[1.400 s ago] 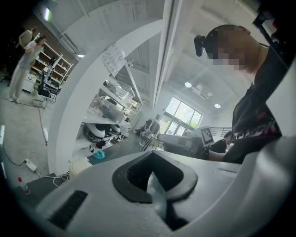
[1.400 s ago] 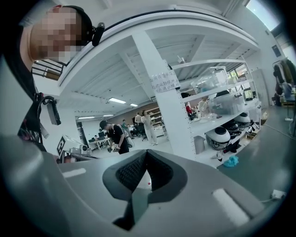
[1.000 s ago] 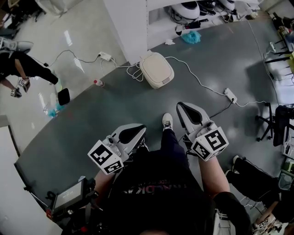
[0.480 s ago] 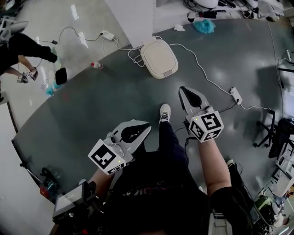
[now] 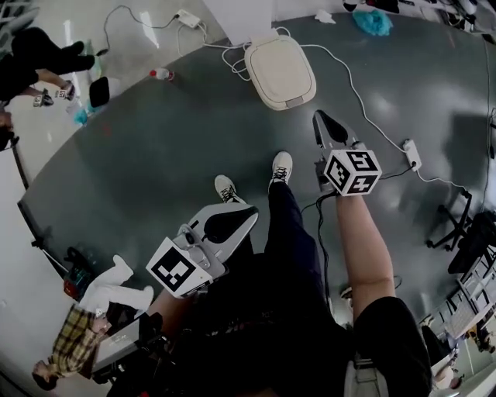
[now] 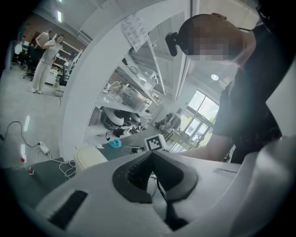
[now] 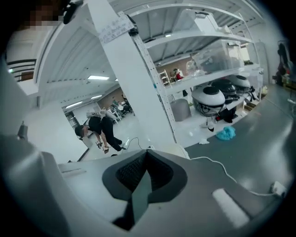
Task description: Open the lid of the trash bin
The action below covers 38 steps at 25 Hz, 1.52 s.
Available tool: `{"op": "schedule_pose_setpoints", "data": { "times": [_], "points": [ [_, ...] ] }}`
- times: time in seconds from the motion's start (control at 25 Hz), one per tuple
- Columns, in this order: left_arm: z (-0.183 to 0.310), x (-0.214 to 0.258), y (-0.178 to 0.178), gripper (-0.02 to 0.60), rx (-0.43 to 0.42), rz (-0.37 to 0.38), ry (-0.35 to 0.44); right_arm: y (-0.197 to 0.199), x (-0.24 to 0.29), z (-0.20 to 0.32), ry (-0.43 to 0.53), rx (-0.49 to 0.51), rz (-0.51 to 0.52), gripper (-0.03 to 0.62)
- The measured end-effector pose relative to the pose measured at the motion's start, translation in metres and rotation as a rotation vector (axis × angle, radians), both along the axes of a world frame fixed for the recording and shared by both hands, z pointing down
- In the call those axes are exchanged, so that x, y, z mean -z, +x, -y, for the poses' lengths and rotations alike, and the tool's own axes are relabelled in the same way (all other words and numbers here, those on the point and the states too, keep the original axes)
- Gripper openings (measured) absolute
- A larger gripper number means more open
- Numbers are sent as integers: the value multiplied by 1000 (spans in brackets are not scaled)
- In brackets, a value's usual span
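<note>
- Dark grey floor mat: the head view alone shows its full spread, with my two shoes on it. Each gripper view catches only a strip.
- White pillar and shelving: seen at full height only in the right gripper view. The head view shows only the pillar's foot, at the top edge.
- Trash bin: it stands on the mat at the pillar's foot, ahead of me, cream-white, with the lid down flat. The head view shows the whole lid from above. The left gripper view shows the bin from the side, to the left of the jaws. In the right gripper view only a cream edge shows past the jaw tips.
- Right gripper: it is held out toward the bin and near it, not touching. Its own view shows my jaws pressed together with nothing between them.
- Left gripper: it is held close to my body, well apart from the bin. Its own view shows the jaw tips meeting, also empty.
- White cable: it runs from beside the bin across the mat to a power strip.
- Teal cloth: it lies beyond the bin on the mat, and both gripper views show it below the shelves.
- Small bottle: it lies left of the bin and is clear in the head view only.
</note>
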State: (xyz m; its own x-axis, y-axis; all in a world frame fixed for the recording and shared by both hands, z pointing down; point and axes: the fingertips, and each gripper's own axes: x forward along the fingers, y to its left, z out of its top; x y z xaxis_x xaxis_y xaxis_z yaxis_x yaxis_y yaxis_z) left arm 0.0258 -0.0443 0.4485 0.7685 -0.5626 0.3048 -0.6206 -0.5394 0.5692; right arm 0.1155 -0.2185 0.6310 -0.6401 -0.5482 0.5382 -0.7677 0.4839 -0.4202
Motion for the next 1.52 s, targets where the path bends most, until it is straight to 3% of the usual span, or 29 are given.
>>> {"op": "schedule_pose_setpoints", "data": {
  "times": [0.28, 0.52, 0.88, 1.12, 1.52],
  "points": [
    [4, -48, 0, 5, 7, -23, -90, 8, -123, 18, -217, -193, 76, 8],
    [5, -82, -3, 5, 6, -36, -151, 7, -199, 15, -311, -241, 44, 8],
    [2, -119, -8, 5, 10, -35, -227, 15, -263, 5, -410, -359, 49, 9],
    [-5, -136, -8, 5, 11, -46, -263, 12, -294, 4, -460, -416, 70, 78],
    [-7, -152, -16, 5, 9, -54, -290, 13, -320, 7, -547, -629, 193, 121]
  ]
}}
